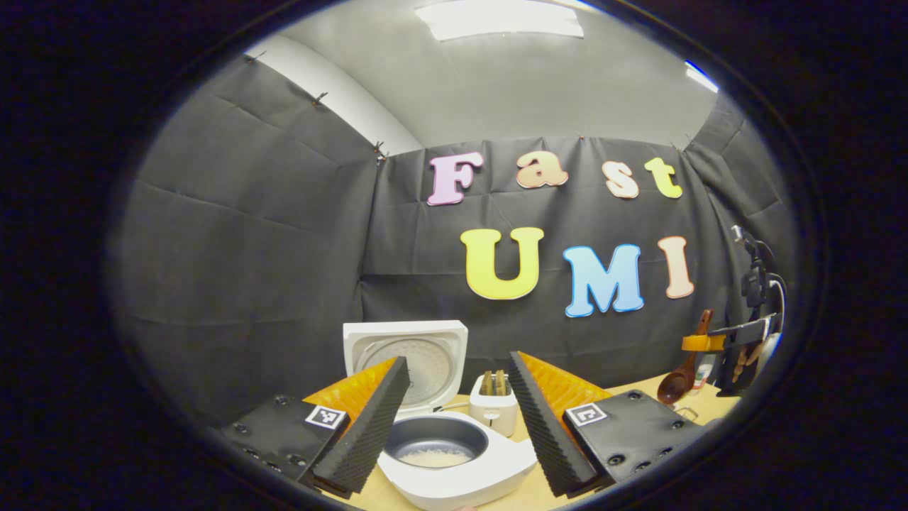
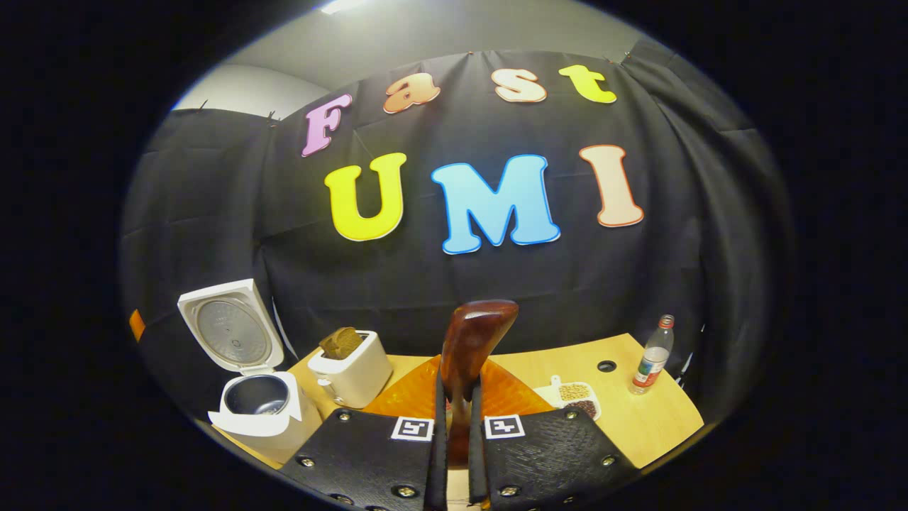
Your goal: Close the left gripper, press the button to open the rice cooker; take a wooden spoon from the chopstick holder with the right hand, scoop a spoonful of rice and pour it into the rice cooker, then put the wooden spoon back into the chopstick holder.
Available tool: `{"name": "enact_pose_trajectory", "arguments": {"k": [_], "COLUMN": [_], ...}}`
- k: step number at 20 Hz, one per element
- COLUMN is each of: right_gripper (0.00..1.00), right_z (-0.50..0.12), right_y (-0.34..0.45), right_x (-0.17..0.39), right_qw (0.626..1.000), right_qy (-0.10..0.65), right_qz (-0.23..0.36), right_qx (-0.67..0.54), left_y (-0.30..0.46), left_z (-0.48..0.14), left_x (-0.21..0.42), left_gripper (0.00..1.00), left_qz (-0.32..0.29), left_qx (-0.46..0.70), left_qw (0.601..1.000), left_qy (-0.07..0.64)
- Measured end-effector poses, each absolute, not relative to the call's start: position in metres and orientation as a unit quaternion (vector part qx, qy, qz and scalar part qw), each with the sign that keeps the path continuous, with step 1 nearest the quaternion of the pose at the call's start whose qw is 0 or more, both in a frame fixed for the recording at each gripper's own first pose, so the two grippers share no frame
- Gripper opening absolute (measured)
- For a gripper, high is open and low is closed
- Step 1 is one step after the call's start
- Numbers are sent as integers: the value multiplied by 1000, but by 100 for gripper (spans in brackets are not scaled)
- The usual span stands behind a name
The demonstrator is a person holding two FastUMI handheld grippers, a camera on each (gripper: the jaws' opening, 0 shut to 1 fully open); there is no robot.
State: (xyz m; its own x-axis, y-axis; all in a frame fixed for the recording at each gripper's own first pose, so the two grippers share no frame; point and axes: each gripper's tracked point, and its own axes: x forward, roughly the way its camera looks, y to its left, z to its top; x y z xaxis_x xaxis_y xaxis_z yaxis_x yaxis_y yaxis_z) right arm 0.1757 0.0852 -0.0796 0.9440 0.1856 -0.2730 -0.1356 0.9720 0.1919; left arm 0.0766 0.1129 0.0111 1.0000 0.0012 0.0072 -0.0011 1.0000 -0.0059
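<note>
The white rice cooker [image 1: 461, 475] stands open just below my left gripper [image 1: 458, 359], with its lid [image 1: 408, 355] upright. A little white rice [image 1: 434, 458] lies in its dark pot. The left jaws are wide apart and hold nothing. In the right gripper view, my right gripper [image 2: 457, 387] is shut on the handle of the dark wooden spoon [image 2: 472, 341], whose bowl points up. The cooker [image 2: 259, 404] sits far to its left. In the left gripper view, the right gripper [image 1: 706, 343] holds the spoon [image 1: 677, 383] bowl-down at the far right, above the table.
A white toaster [image 1: 494, 408] with bread in its slots stands behind the cooker [image 2: 351, 369]. On the wooden table [image 2: 638, 419] are a small divided dish of grains [image 2: 578, 399], a plastic bottle [image 2: 652, 355] and a round hole [image 2: 606, 365].
</note>
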Motion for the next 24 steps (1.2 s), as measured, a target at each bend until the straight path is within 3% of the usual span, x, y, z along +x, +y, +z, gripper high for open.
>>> {"name": "enact_pose_trajectory", "arguments": {"k": [12, 21, 24], "right_gripper": [12, 13, 13], "right_z": [-170, -233, -252], "right_y": [1, -7, -7], "right_x": [178, 171, 167], "right_qw": [975, 953, 947], "right_qy": [202, 263, 282], "right_qz": [8, 8, 7], "right_qx": [93, 147, 157], "left_y": [78, 62, 62], "left_z": [19, 19, 17], "left_x": [76, 72, 72], "left_gripper": [95, 99, 95], "left_qz": [0, 2, 7], "left_qx": [22, 44, 43], "left_qw": [1000, 999, 999], "left_qy": [3, 12, 16]}}
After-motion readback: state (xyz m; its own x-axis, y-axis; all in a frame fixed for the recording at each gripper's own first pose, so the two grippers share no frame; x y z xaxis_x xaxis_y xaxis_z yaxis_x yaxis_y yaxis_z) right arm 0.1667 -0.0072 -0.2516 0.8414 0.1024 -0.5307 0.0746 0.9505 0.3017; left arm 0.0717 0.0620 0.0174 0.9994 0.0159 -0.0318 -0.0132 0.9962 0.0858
